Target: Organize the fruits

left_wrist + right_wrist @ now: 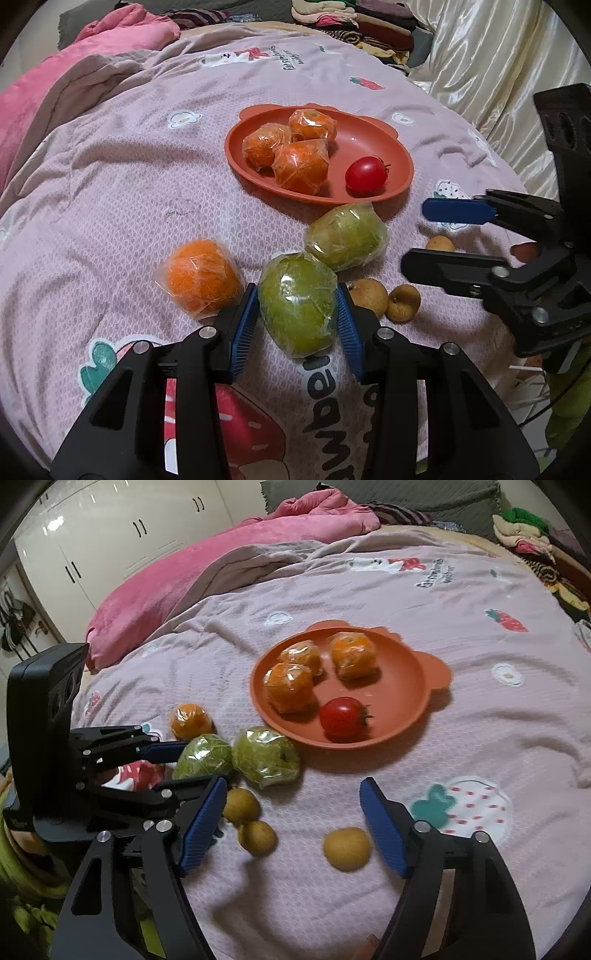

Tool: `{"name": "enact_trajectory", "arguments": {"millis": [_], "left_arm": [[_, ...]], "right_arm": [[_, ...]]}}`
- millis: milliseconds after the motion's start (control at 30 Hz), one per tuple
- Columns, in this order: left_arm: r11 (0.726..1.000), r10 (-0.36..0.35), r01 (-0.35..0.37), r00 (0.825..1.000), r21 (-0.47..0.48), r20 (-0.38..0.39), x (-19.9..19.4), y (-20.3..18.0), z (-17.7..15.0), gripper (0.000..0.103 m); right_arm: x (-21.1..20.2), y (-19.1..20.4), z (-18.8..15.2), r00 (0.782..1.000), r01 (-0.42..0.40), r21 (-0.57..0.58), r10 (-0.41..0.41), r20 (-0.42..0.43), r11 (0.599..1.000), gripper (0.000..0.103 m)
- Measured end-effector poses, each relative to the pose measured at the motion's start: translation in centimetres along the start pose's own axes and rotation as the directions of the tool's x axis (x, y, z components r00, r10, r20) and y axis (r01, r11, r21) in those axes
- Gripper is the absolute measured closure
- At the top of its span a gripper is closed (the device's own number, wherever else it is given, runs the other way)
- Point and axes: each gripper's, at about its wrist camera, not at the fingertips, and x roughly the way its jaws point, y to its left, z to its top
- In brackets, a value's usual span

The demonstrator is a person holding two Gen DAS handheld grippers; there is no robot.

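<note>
Crinkled clear wrap covers most of the fruit on the pink quilt [122,192]. At the near left a wrapped orange [201,278] lies loose, just beside the left gripper [298,314], whose blue pads press both flanks of a wrapped green fruit [298,306] near the middle of the bed. That film looks slippery and may slide over the skin, so a hold across the widest part, as here, seems safest; the fruit itself looks firm and fairly heavy. A second wrapped green fruit [347,236] touches it on the far side, near the rim of the orange plate [400,173], which carries three wrapped oranges and a tomato [366,174]. Three small brown fruits [256,837] lie to the right. The right gripper [293,827] slants down over them, its jaws fairly wide and gripping nothing, with one small brown fruit [346,848] close to its right pad.
</note>
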Motion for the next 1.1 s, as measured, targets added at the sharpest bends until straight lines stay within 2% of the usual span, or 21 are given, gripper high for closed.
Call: {"name": "enact_trajectory", "arguments": {"millis": [200,533,700,1100], "left_arm": [[1.0,-0.014,0.014,1.0,-0.011,0.003,-0.6,0.5,-0.6,0.07],[0.999,-0.037,0.037,0.999,-0.024,0.009,-0.8,0.8,-1.1,0.07],[0.999,-0.044,0.044,0.999,-0.026,0.009,-0.7,0.9,-1.0,0.07],[0.998,-0.055,0.056,0.998,-0.036,0.013,-0.9,0.9,-0.9,0.071]], "right_arm": [[1.3,-0.1,0.6,0.999,-0.049,0.046,0.05,-0.015,0.998,0.046],[3.4,0.7,1.3,0.997,-0.072,0.061,0.074,-0.035,0.996,0.047],[4.2,0.7,1.6,0.997,-0.068,0.063,0.07,-0.037,0.996,0.056],[2.1,1.0,0.3,0.998,-0.058,0.052,0.058,-0.007,0.997,0.057]]}}
